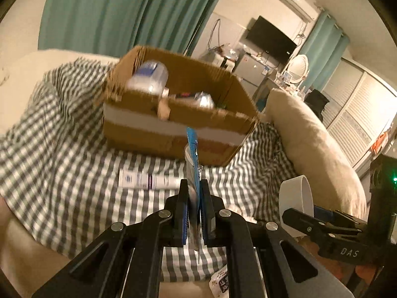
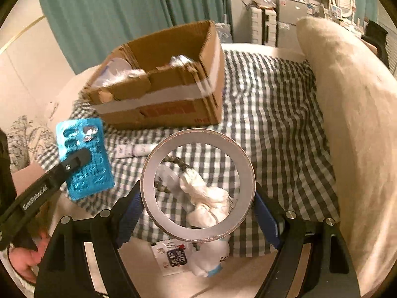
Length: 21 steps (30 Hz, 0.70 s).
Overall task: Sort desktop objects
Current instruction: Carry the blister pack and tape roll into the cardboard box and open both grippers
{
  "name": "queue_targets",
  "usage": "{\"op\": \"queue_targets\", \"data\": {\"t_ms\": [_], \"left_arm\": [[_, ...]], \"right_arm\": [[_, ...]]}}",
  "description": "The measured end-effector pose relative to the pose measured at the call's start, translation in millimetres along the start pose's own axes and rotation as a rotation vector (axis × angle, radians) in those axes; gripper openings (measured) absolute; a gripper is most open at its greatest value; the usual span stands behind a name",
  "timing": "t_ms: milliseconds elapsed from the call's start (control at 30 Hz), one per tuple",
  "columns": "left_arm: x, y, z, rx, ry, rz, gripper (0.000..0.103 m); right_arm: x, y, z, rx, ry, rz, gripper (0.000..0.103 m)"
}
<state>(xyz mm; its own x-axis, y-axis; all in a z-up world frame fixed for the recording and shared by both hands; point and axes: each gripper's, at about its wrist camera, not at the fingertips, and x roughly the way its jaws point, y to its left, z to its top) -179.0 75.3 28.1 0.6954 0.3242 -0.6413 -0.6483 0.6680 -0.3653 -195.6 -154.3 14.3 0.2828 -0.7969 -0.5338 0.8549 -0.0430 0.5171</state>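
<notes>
Gripping a blue blister pack edge-on, the left gripper holds it upright above the checked cloth, near the box. The right gripper clamps a tape roll by its outer sides, hole facing the camera. A white tube lies on the cloth just near of the box, which already holds a bottle. A crumpled white bag shows through the roll.

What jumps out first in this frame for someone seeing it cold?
Both grippers are loaded: the left gripper pinches a blue blister pack edge-on, while the right gripper clamps a tape roll. Beyond them, a torn cardboard box holding sorted items sits on the checked cloth.
</notes>
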Motion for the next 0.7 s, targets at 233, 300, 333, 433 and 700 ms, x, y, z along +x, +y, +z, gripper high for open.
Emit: {"op": "queue_targets", "data": {"t_ms": [233,300,333,433,700], "left_arm": [[-10.2,-23.2,47.3,0.080,-0.002,-0.045,0.009],[-13.7,-30.4,65.1,0.113,-0.008,-0.053,0.009],[-14.7,-33.0,72.8,0.126,-0.010,-0.055,0.009],[-16.0,-36.9,102.6,0.157,-0.021,-0.058,0.009],[36.9,-8.7,176.9,0.092,0.022,-0.026,0.009]], "right_arm": [[-27.9,17.4,35.0,-0.047,-0.084,0.058,0.082],[-33.5,24.7,52.8,-0.068,-0.103,0.087,0.082],[-35.2,27.5,61.1,-0.078,-0.115,0.093,0.082],[-39.5,34.9,88.5,-0.097,-0.146,0.098,0.082],[-10.6,36.8,162.7,-0.071,-0.171,0.122,0.082]]}}
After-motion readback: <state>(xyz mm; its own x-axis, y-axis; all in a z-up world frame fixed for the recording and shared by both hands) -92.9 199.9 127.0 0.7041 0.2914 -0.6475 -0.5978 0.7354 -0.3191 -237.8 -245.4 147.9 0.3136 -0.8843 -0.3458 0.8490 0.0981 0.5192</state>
